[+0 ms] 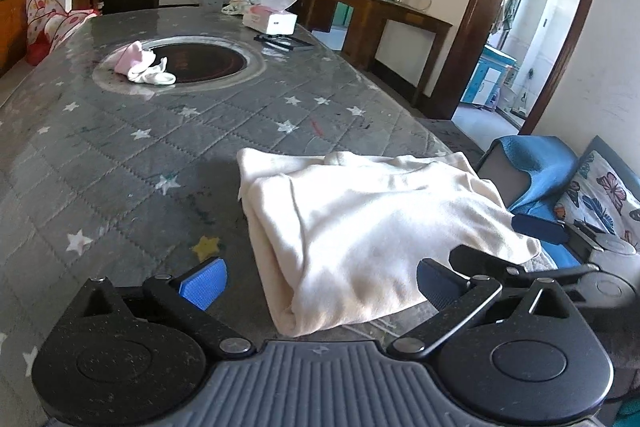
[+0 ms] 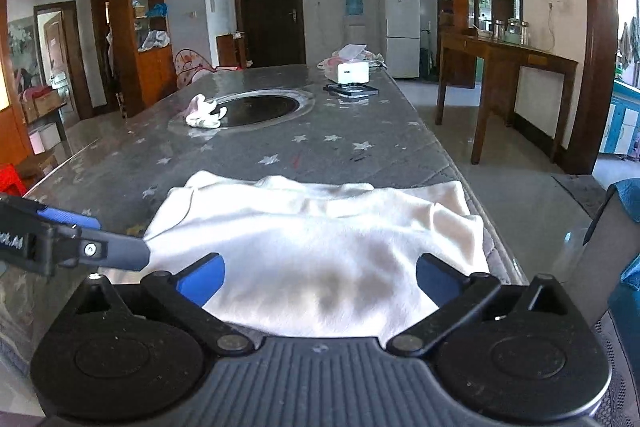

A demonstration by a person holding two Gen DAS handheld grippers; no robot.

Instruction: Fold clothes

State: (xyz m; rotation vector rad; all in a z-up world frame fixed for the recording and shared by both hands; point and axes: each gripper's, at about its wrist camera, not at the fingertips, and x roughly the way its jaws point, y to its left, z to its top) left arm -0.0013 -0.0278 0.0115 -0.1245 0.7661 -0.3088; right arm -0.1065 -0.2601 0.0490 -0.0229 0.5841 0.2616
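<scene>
Cream garment [image 1: 360, 227], folded, at table edge

Soft cream knit garment [image 1: 360, 227] lies on a glossy, quilted grey star-print table cover [image 1: 120, 155].

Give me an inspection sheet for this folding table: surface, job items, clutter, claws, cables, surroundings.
Surface: grey quilted star-print cover under a glossy clear sheet; a round black inset at mid-table.
Job's things: cream garment, partly folded, at the near right corner of the table.
Clutter: pink-and-white small clothes on the inset's rim; tissue box; flat black frame; bunched cloth at the far end.
Claws: left claw open, over the garment's near edge; right claw open, over the garment.
Cables: nothing seen on the table.
Surroundings: fridge, water dispenser, wooden side table, shelves, doorways.
</scene>
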